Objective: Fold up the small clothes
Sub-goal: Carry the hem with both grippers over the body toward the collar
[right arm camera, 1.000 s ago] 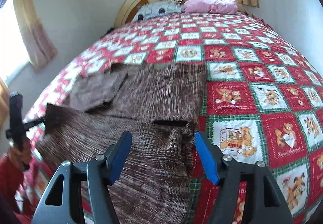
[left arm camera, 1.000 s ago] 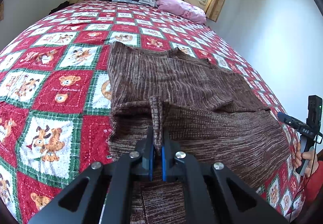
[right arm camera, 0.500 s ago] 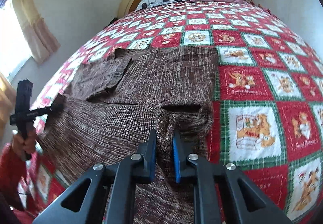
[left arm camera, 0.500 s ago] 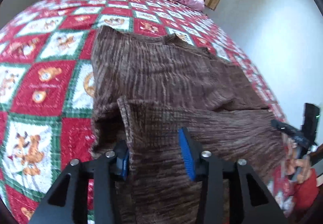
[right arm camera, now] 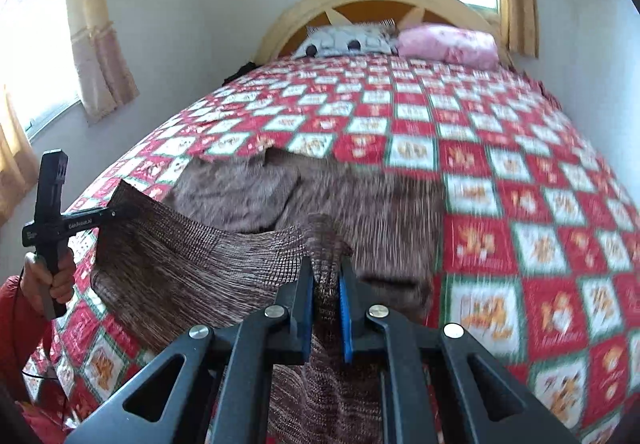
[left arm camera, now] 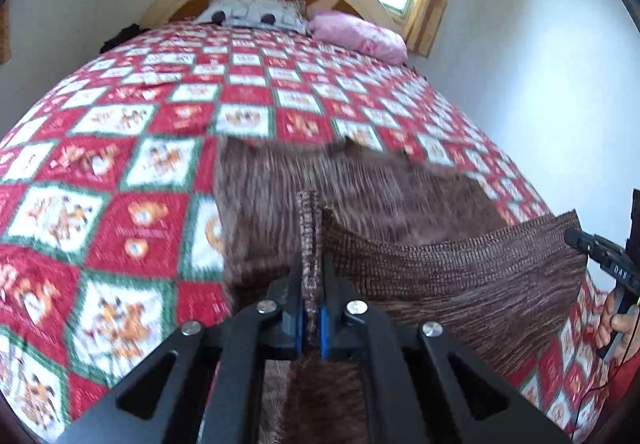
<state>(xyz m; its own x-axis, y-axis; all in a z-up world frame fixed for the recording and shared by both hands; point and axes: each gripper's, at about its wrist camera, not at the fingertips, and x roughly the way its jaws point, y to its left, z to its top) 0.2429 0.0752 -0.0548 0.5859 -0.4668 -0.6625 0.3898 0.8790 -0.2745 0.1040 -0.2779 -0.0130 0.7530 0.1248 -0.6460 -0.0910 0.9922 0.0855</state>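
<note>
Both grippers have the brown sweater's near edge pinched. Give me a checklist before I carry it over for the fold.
1. Left gripper jaws shut on sweater: ok.
2. Right gripper jaws closing, fabric pinched between them: ok.
3. Near edge lifted off the quilt: ok.
4. Edge taut between grippers: not ok, it sags.
5. Far part of sweater lying flat: cannot tell, blurred.
6. Quilt beyond the sweater free of other things: ok.

Your left gripper [left arm camera: 311, 308], low centre of its frame, is clamped tight on a pinch of the brown knit garment [left arm camera: 460, 276]. Your right gripper [right arm camera: 326, 298] is closing on another pinch of it. Your left hand [right arm camera: 50, 276] grips its handle at lower left.
</note>
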